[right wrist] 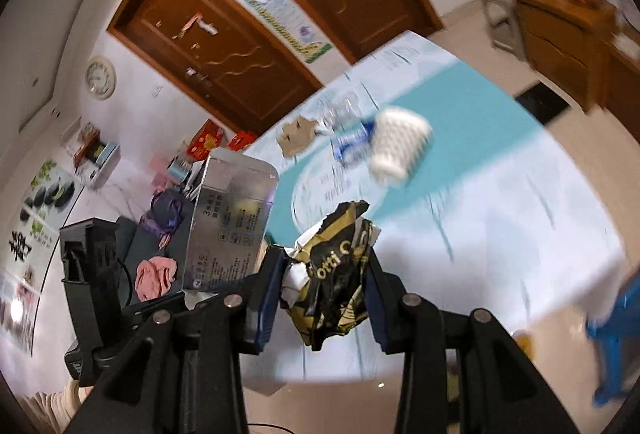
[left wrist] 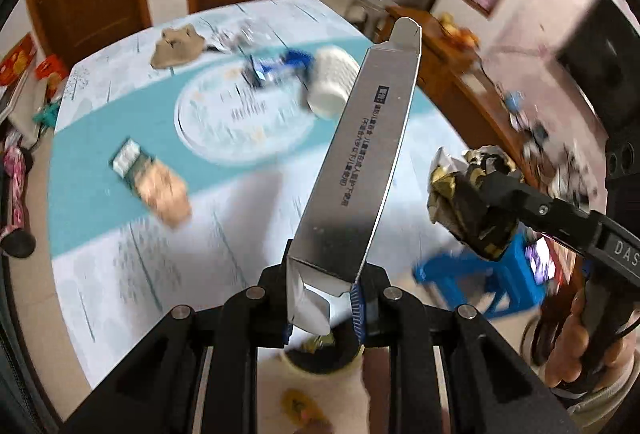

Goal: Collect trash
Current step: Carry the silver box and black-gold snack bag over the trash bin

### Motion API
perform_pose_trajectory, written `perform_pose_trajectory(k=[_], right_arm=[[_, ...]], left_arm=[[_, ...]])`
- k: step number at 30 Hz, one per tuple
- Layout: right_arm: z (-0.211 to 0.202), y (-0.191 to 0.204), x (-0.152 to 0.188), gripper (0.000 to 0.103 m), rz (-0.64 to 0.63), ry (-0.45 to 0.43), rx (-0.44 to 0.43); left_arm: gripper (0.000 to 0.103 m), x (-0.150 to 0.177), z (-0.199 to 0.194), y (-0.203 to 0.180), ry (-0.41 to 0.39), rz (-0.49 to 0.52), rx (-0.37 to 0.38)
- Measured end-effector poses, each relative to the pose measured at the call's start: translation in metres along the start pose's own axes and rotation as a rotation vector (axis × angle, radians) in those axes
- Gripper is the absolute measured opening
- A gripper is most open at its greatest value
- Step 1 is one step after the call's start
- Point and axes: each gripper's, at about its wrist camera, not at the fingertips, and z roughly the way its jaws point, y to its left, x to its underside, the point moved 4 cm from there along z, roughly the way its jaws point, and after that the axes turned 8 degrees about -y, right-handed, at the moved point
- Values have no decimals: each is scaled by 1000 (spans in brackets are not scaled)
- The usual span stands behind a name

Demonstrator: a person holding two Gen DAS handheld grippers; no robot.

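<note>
Left tongs (left wrist: 322,308) pinch a long silver carton (left wrist: 360,162); right tongs (right wrist: 324,294) clamp a crumpled black-and-gold wrapper (right wrist: 336,274).

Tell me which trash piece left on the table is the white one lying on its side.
The white ribbed paper cup, tipped over beside the blue wrapper; the other pieces there are tan, brown or blue.

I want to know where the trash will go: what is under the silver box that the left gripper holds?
Under the silver box, below the left gripper, a dark-mouthed pale container shows; the fingers cover most of it, so its contents stay unclear.
</note>
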Motion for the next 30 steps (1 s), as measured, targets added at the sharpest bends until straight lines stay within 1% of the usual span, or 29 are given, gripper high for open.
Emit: perform_pose_trajectory(k=[3, 7, 11, 13, 16, 20, 21, 26, 30], right_arm=[[-18, -8, 46, 38, 36, 24, 44], [-34, -23, 93, 38, 90, 74, 94], [-40, -44, 135, 38, 128, 128, 140], [-40, -55, 153, 38, 146, 149, 157], [-35, -78, 178, 38, 158, 174, 179], [-18, -111, 209, 38, 177, 199, 205], [-15, -119, 217, 38, 180, 204, 207], [21, -164, 259, 38, 180, 239, 225], [56, -194, 287, 39, 158, 268, 238]], left_arm=[[20, 42, -8, -10, 45, 32, 22], [20, 96, -9, -20, 112, 29, 43], [20, 140, 4, -30, 179, -7, 58], [20, 161, 15, -35, 198, -2, 46], [20, 191, 38, -41, 225, -9, 41], [20, 235, 79, -47, 270, -13, 9], [20, 241, 88, -46, 275, -15, 4], [20, 288, 148, -39, 303, -18, -47], [21, 311, 192, -30, 303, -32, -81]])
